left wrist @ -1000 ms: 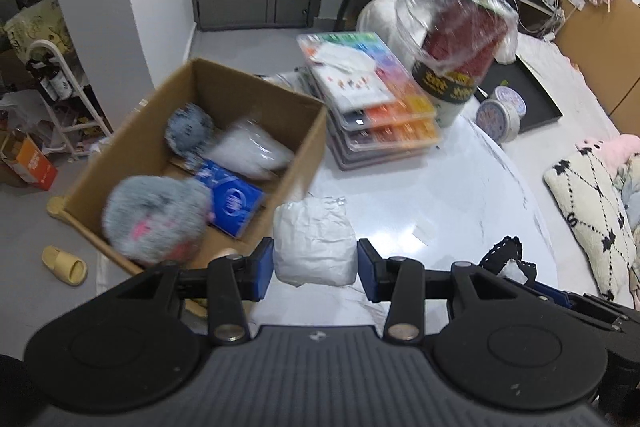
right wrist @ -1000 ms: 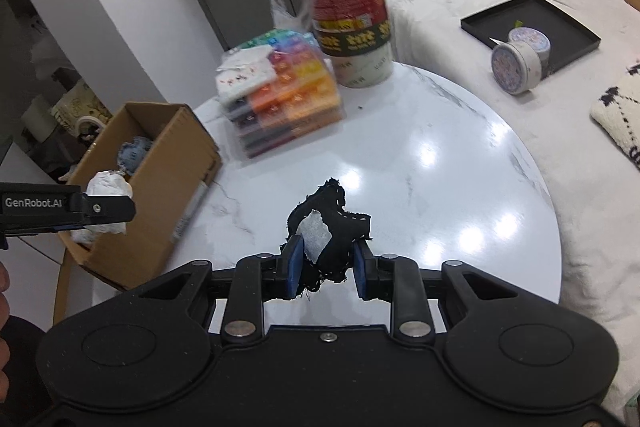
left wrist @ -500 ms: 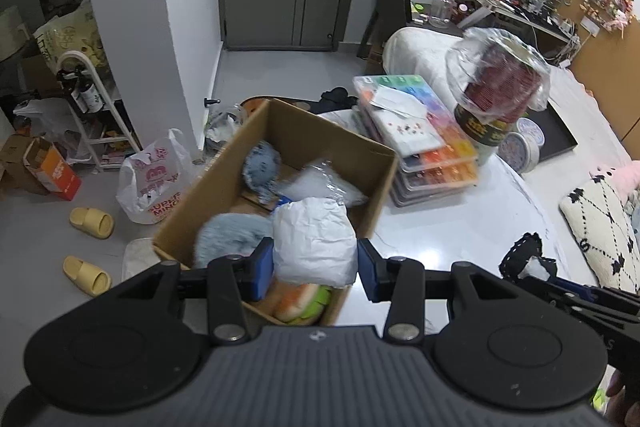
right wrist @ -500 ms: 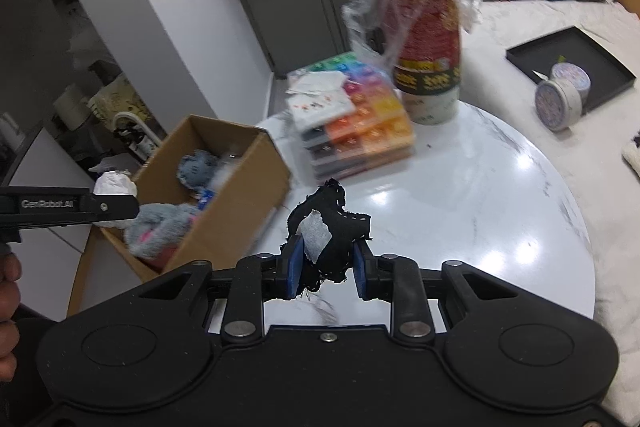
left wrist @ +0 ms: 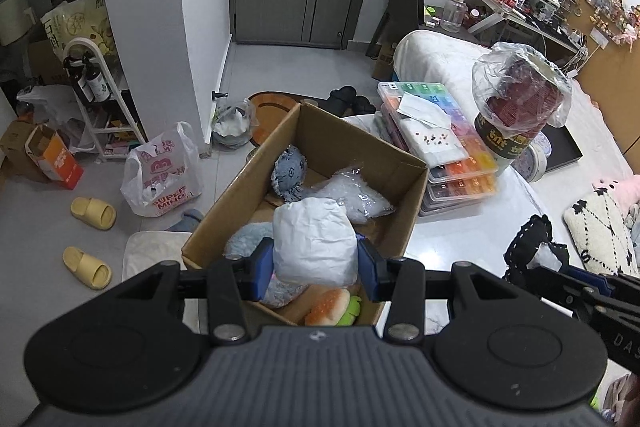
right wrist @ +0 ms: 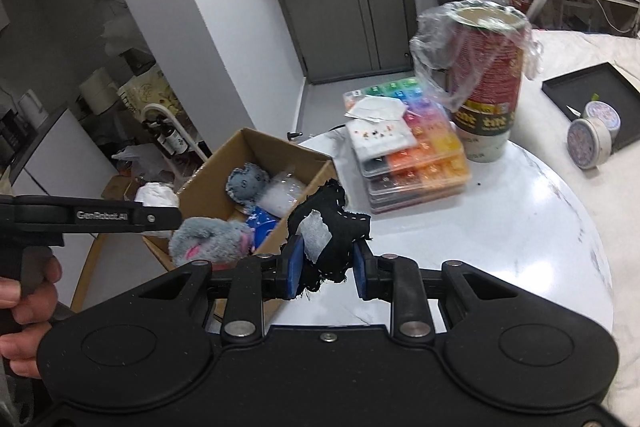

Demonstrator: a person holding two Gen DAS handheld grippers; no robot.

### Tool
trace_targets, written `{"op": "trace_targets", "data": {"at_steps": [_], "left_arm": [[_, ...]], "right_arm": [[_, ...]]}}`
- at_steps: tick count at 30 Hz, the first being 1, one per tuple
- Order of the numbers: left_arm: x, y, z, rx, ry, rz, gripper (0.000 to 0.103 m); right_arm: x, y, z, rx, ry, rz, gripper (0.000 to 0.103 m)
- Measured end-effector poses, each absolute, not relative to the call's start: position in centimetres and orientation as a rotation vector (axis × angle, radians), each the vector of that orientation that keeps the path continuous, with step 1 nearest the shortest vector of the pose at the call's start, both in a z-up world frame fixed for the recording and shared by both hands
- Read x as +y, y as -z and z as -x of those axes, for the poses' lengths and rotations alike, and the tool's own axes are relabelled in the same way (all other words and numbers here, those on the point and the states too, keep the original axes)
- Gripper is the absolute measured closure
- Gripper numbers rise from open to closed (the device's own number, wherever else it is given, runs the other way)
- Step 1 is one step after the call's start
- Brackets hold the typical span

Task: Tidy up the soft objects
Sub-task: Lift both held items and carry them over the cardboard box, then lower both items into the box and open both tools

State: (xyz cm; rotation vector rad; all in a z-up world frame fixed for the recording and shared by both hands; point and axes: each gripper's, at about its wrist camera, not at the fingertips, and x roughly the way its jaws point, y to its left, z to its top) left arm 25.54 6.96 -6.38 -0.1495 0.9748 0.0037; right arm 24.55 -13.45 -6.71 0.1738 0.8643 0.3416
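My left gripper [left wrist: 316,267] is shut on a white soft packet [left wrist: 314,241] and holds it above the near end of an open cardboard box [left wrist: 416,187]. The box holds a grey plush [right wrist: 212,239], a blue-grey plush [left wrist: 289,171], a clear plastic bag [left wrist: 352,193], a blue pack [right wrist: 262,223] and a burger toy [left wrist: 332,311]. My right gripper [right wrist: 326,269] is shut on a black stitched fabric toy with a white tag [right wrist: 328,227], held over the table edge just right of the box. The left gripper also shows in the right wrist view [right wrist: 158,203].
On the round white table [right wrist: 520,227] stand a stack of colourful bead cases [right wrist: 408,151] and a tall red can in plastic wrap [right wrist: 486,87]. Round tins [right wrist: 590,143] and a black tray [right wrist: 592,95] lie further right. Slippers [left wrist: 92,213] and a shopping bag [left wrist: 162,171] are on the floor.
Both grippers have risen and drawn back. The left one carried the white packet from beside the box to above its near end. The right one moved left with the black toy, toward the box.
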Motion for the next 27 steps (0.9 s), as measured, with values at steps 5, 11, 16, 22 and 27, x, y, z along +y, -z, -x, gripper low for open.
{"op": "trace_targets", "data": {"at_steps": [5,11,16,22,27], "left_arm": [[7.1,7.1,-26.5,0.988,0.005,0.166,0.06],[7.2,9.2,-27.6,1.024,0.009,0.198,0.06],[7.4,11.4,-28.2,1.063,0.013,0.246,0.06],[7.4,12.9,-28.9,1.084,0.026,0.297,0.058],[7.8,13.0,-29.2,1.079,0.043,0.347,0.048]], "right_arm": [[-12.6,6.5,-25.3,0.866,-0.352,-0.168,0.077],[-11.5,6.9,-26.4,0.882,-0.359,-0.162,0.077],[-10.7,7.5,-27.4,0.904,-0.363,-0.155,0.077],[-10.5,7.8,-28.6,0.917,-0.357,-0.149,0.077],[-9.9,7.9,-29.4,0.922,-0.36,-0.148,0.077]]}}
